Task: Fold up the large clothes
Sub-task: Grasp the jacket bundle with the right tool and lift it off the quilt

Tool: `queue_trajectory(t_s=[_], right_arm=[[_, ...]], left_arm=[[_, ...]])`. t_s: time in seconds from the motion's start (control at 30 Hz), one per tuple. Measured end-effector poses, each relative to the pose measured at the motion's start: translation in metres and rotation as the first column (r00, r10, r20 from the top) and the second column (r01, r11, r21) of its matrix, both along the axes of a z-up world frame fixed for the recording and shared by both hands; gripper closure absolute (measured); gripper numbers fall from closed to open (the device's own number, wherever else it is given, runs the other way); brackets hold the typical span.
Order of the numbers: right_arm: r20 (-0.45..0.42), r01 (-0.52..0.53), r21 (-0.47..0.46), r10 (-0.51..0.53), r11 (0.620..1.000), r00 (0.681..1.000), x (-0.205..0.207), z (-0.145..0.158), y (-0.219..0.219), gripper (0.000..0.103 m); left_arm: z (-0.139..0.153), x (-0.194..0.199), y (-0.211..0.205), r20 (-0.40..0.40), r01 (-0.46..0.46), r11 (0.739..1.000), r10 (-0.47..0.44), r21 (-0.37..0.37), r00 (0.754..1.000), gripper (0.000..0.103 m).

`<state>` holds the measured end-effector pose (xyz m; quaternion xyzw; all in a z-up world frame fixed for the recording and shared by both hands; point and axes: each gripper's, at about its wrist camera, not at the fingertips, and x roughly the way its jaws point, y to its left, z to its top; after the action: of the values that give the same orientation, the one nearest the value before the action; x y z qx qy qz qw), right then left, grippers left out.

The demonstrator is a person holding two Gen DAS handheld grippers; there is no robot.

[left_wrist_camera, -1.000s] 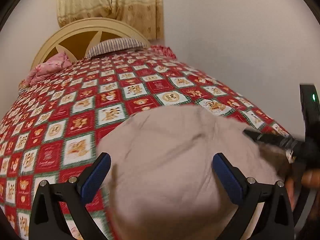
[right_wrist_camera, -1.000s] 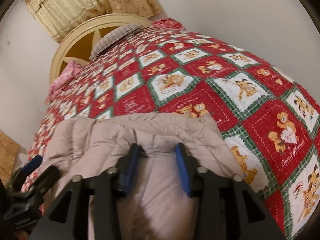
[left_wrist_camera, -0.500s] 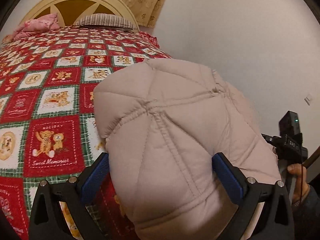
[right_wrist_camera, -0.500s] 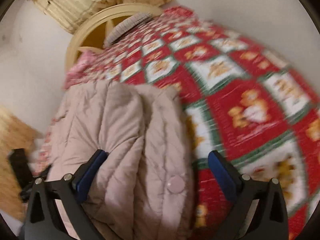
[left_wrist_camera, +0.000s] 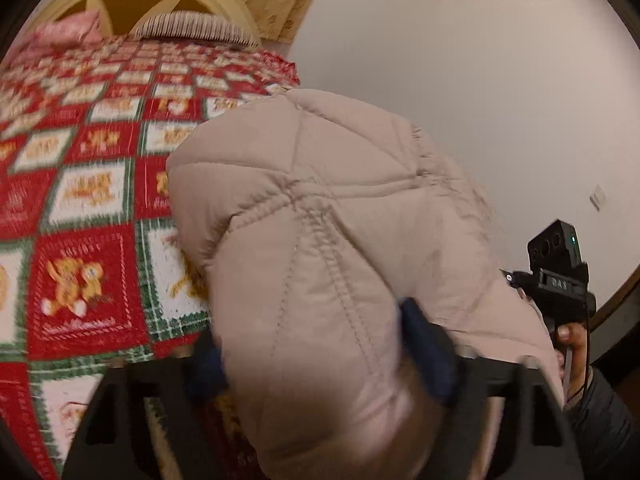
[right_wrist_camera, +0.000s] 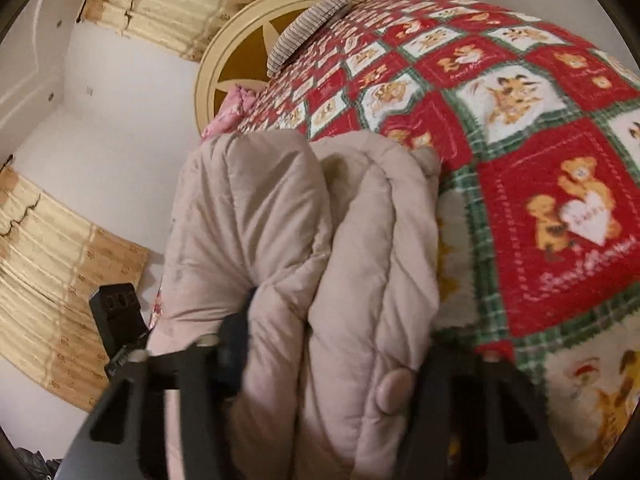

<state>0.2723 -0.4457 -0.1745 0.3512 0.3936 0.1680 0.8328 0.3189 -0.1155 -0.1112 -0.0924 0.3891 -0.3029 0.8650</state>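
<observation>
Left gripper (left_wrist_camera: pixel 320 344): jaws are closing around a thick quilted bulge of the beige puffer jacket (left_wrist_camera: pixel 328 216), padding is bulging between the blue pads, which are already pressing into it. The jacket is lying bunched at the near edge of the bed, on the red bear-print blanket (left_wrist_camera: pixel 80 272), left of the bare wall.

Right gripper (right_wrist_camera: pixel 332 364): jaws are closing too, biting on stacked folds of the same jacket (right_wrist_camera: pixel 280 216) near a snap button (right_wrist_camera: pixel 394 392); the right pad is hidden behind fabric. The blanket (right_wrist_camera: pixel 560 208) is running out to the right.

Handling, as a judgement: the jacket is looking soft, puffy and springy, light for its bulk, with a smooth shell that is probably slick. Pinching only loft is likely slipping, so gripping deep, on stitched seams or the front edge by the snap, is looking safer. Layers are likely springing apart when let go.
</observation>
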Motion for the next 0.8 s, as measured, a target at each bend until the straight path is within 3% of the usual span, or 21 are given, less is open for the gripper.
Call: queue_trajectory(t_s=[0.1, 0.2, 0.57, 0.8], right_arm=[[0.024, 0.027, 0.022, -0.028, 0.999, 0.999, -0.007, 0.01, 0.0, 0.07], [0.065, 0.018, 0.041, -0.021, 0.999, 0.998, -0.015, 0.026, 0.012, 0.074], [0.137, -0.143, 0.06, 0.134, 0.988, 0.981, 0.011, 0.065, 0.116, 0.078], [0.171, -0.272, 0.085, 0.255, 0.959, 0.952, 0.049, 0.072, 0.211, 0.078]], left_arm=[[0.015, -0.014, 0.003, 0.054, 0.009, 0.999, -0.011, 0.038, 0.999, 0.054], [0.033, -0.031, 0.018, 0.101, -0.011, 0.999, 0.007, 0.04, 0.995, 0.06], [0.086, -0.081, 0.128, 0.24, -0.159, 0.987, 0.149, 0.025, 0.959, 0.064], [0.102, -0.097, 0.215, 0.289, -0.302, 0.952, 0.275, 0.053, 0.917, 0.064]])
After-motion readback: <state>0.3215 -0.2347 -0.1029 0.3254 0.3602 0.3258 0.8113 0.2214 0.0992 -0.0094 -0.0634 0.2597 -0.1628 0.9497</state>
